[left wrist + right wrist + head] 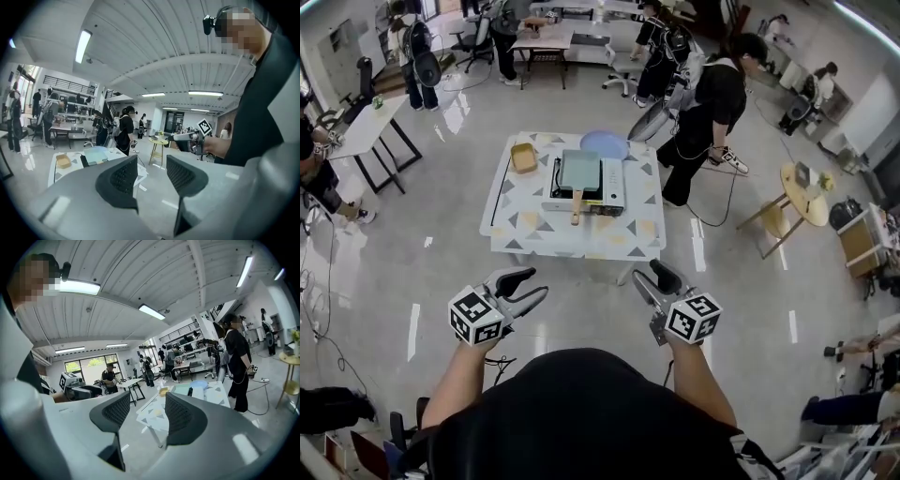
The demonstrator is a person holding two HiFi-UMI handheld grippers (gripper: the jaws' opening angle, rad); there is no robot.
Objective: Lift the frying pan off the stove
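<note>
Left gripper (534, 284) hung low in front of me, its dark jaws parted with nothing but floor showing between them in its own view (151, 161). Right gripper (649, 275) was released the same way, jaws apart and empty (147, 401). I held both of them over the glossy grey floor (441, 244), well short of the white table with the coloured triangle pattern (516, 234).

On that table sat the white portable gas stove (614, 187), and the square pale-green frying pan (579, 170) rested on its burner, the wooden handle (577, 206) pointing toward me. Neither gripper touched the pan. Just beyond the stove lay a round light-blue plate (605, 143), and at the stove's left stood a small tan rectangular tray (523, 157).

A person in black clothes (708, 103) stood beside the table's far right corner, and a round wooden side table (806, 202) stood further right
</note>
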